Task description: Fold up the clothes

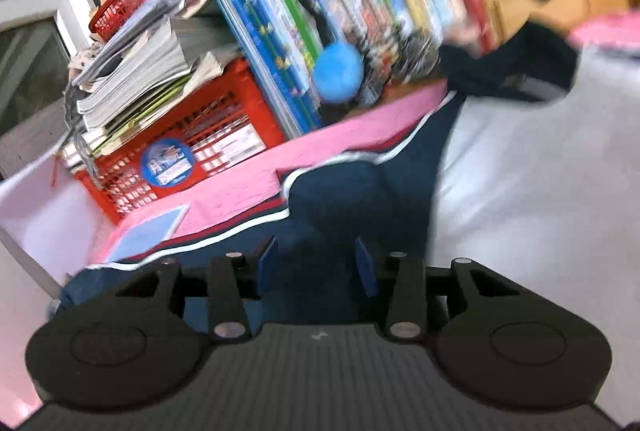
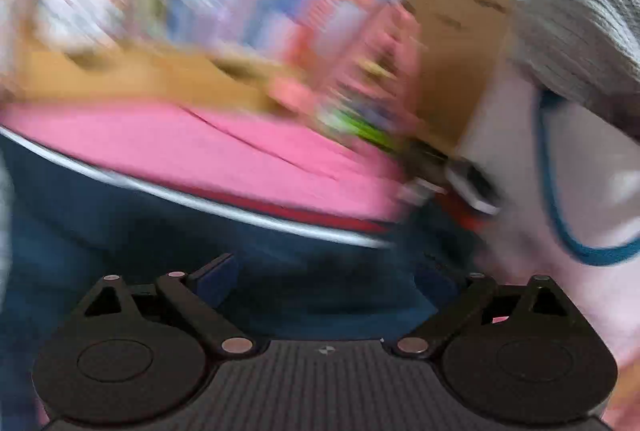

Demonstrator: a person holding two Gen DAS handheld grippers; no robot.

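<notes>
A navy garment (image 1: 360,191) with white and red trim lies on a pink surface (image 1: 240,183); its pale grey part (image 1: 540,211) spreads to the right. My left gripper (image 1: 316,259) is open just above the navy cloth, blue pads apart, nothing between them. In the blurred right wrist view the same navy garment (image 2: 160,231) with its white-red edge lies below my right gripper (image 2: 324,279), which is wide open and empty over the cloth.
A red crate (image 1: 192,143) with stacked papers, a row of books (image 1: 360,11) and a blue plush (image 1: 338,71) line the far edge. A cardboard box (image 2: 452,51), a grey knit item (image 2: 580,39) and a white bag with blue cord (image 2: 560,191) stand right.
</notes>
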